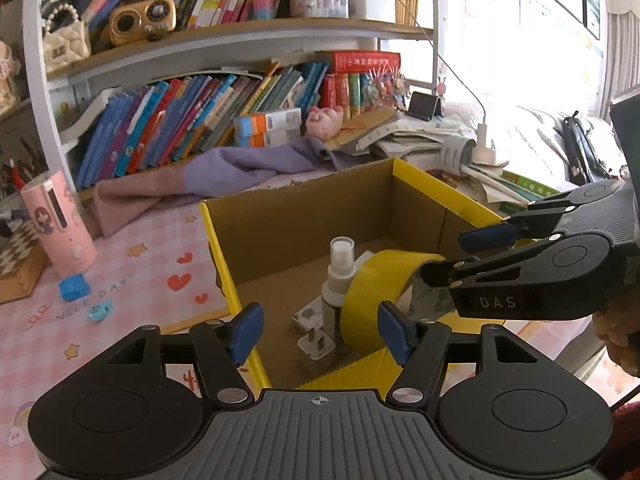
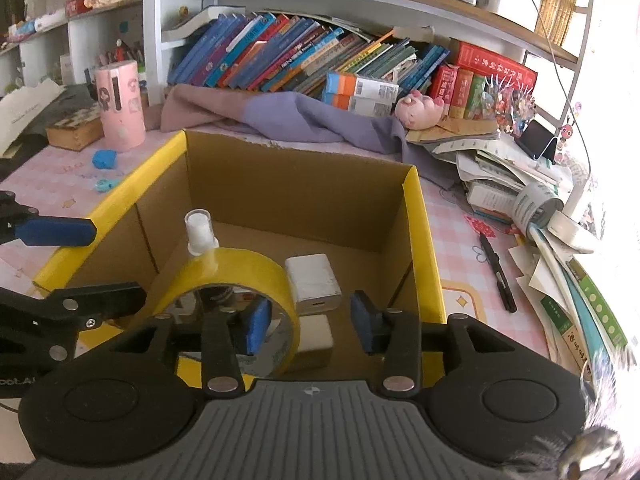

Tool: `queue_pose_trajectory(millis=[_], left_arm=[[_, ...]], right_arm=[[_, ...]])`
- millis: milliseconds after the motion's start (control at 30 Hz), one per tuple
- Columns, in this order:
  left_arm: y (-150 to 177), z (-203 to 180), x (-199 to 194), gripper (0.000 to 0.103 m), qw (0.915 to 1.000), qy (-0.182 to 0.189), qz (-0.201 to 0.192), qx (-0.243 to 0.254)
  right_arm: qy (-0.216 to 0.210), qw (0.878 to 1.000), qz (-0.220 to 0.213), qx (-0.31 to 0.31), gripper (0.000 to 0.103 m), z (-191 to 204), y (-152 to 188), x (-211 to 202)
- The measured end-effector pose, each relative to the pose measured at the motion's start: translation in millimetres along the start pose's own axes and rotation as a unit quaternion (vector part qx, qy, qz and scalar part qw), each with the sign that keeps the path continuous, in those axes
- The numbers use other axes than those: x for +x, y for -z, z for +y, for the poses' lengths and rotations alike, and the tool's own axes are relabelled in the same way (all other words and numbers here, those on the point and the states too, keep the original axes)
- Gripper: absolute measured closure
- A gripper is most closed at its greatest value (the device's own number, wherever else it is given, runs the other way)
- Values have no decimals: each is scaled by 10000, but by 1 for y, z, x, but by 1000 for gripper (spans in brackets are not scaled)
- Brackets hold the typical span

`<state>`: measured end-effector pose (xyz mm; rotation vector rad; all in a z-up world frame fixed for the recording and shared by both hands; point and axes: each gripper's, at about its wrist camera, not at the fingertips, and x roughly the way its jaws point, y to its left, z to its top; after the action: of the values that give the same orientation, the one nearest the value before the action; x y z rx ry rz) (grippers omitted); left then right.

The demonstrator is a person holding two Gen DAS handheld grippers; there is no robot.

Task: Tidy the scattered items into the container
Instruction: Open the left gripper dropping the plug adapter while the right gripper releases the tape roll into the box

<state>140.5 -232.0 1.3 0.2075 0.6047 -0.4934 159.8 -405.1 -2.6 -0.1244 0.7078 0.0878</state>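
Tape roll (image 2: 240, 276) upright in box (image 2: 416, 216), beside bottle (image 2: 199, 228)

Open cardboard box (image 2: 424, 240) with yellow rim. Inside it, a yellow tape roll (image 2: 240, 280) stands on edge, a white spray bottle (image 2: 199, 229) upright behind it, white chargers (image 2: 314, 286) beside it.

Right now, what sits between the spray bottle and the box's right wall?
In the right wrist view, the yellow tape roll stands beside the spray bottle, then the white power bank, then bare cardboard floor up to the box wall.
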Motion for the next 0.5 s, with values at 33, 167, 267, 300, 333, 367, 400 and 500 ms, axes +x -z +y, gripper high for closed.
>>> queue_pose_trajectory(millis=[33, 167, 267, 300, 333, 367, 400, 500], left_arm=[[1, -1, -3, 36, 10000, -28, -38, 9], [5, -4, -13, 18, 9997, -219, -130, 21], [8, -2, -16, 18, 9998, -197, -47, 14], [9, -1, -17, 18, 9998, -195, -48, 13], [10, 0, -18, 18, 9998, -180, -62, 9], [11, 1, -19, 18, 9999, -150, -74, 6], [11, 2, -20, 18, 9999, -119, -82, 10], [13, 4, -22, 18, 9999, 0, -104, 34]], right_arm=[[-13, 10000, -31, 22, 61, 1, 1, -2], [-158, 9998, -54, 89, 59, 5, 5, -8], [-198, 9997, -115, 111, 58, 10, 7, -12], [-186, 9997, -127, 136, 58, 12, 7, -14], [-155, 9996, -152, 164, 58, 13, 8, -17], [-129, 9996, -173, 187, 58, 14, 9, -19], [-95, 9995, -189, 214, 58, 15, 10, -22], [60, 9992, -243, 305, 57, 17, 13, -31]])
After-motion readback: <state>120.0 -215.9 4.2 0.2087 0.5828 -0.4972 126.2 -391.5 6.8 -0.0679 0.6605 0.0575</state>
